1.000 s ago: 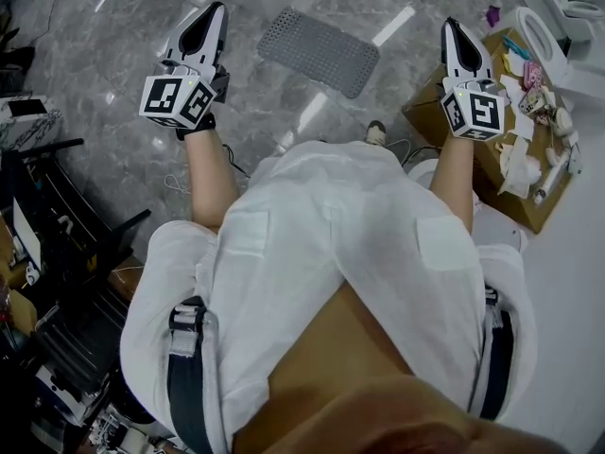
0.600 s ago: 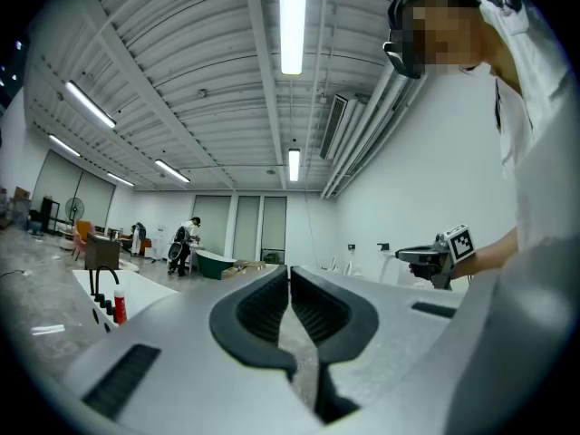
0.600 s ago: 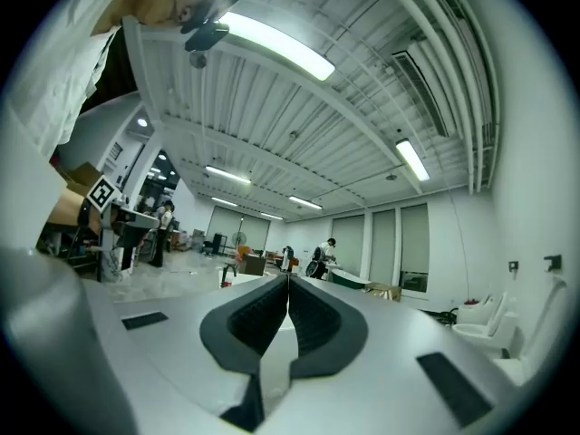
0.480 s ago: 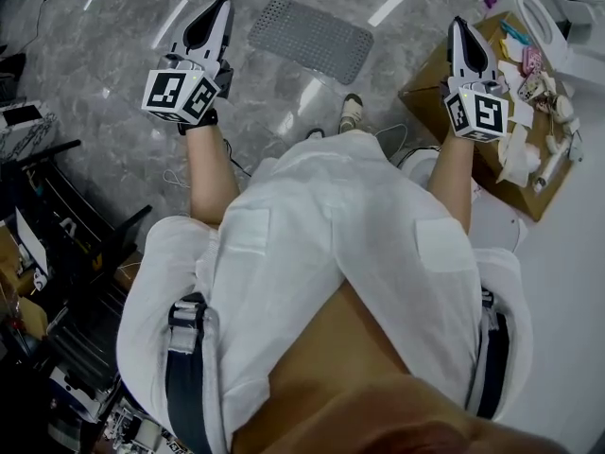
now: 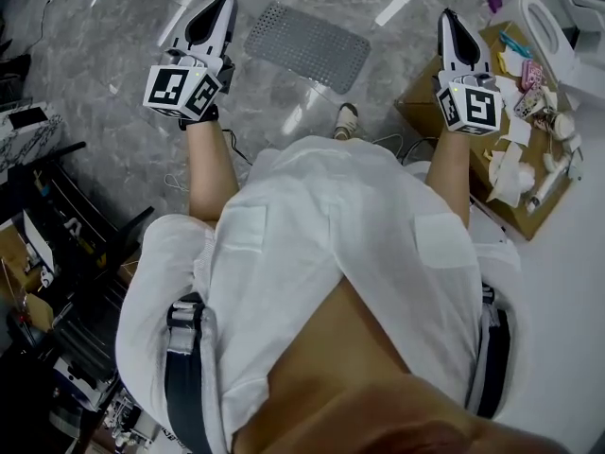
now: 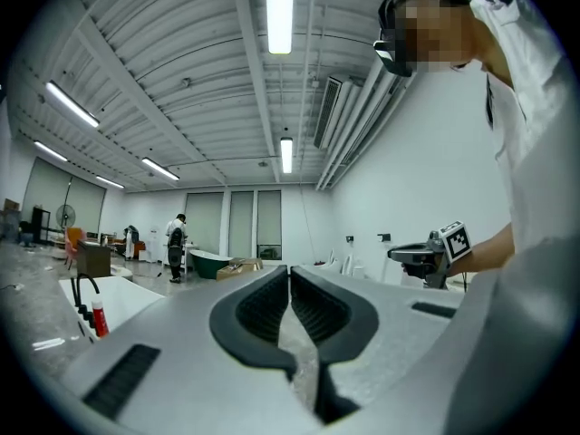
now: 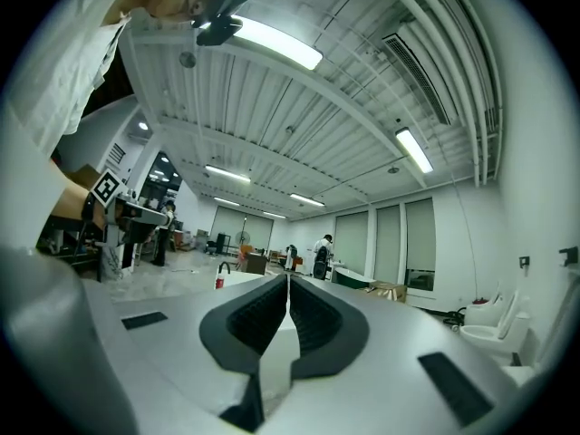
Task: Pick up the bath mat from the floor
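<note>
Head view: the grey bath mat (image 5: 307, 47) lies flat on the floor (image 5: 113, 55) at twelve o'clock, untouched, between the left gripper (image 5: 223, 2) at eleven and the right gripper (image 5: 445, 17) at one, both held level, probably for the approach.
Left gripper view: jaws pressed together, empty.
Right gripper view: the same, nothing pinched.

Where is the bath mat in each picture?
Head view: the mat lies at the top middle.
Left gripper view: not in it.
Right gripper view: not in it.
Landmark: the right gripper is right of the mat in the head view. It also shows at the right of the left gripper view, and its own shut jaws fill the right gripper view.
</note>
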`<act>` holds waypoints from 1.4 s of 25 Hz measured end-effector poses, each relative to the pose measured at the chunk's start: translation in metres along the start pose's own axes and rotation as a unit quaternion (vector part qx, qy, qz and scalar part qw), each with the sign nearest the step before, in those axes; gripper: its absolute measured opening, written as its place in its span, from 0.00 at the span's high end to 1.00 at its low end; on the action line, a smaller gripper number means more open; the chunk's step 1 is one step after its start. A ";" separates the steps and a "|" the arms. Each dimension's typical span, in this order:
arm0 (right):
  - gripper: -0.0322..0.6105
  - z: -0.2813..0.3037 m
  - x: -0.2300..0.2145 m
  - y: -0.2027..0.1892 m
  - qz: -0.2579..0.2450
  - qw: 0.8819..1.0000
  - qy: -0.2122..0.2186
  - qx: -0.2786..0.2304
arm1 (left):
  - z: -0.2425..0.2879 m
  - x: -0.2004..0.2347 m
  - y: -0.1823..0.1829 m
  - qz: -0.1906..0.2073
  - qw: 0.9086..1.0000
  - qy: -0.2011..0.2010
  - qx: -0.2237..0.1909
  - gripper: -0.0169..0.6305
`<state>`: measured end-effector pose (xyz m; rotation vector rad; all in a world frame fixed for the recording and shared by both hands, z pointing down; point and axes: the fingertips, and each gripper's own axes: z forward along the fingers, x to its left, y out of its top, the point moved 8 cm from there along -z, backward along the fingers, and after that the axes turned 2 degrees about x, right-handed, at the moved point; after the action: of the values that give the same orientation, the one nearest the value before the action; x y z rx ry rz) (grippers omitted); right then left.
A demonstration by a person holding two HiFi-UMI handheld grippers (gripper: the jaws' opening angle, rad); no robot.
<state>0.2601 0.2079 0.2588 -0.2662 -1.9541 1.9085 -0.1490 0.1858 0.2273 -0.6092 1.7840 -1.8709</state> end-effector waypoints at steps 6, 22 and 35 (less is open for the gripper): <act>0.90 0.028 -0.030 -0.011 0.004 1.000 0.019 -0.001 | 0.034 -0.006 -0.005 -0.005 1.000 0.005 0.011 0.95; 0.90 0.089 -0.046 -0.033 0.013 0.998 0.051 0.017 | 0.060 0.017 -0.016 -0.014 0.999 0.029 0.018 0.95; 0.90 0.190 0.013 -0.019 0.010 0.997 0.070 0.030 | 0.040 0.116 -0.032 -0.036 0.998 0.042 0.017 0.95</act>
<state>0.1738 0.0389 0.2806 -0.3939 -1.8063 1.9030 -0.2167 0.0841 0.2605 -0.5991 1.8011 -1.9978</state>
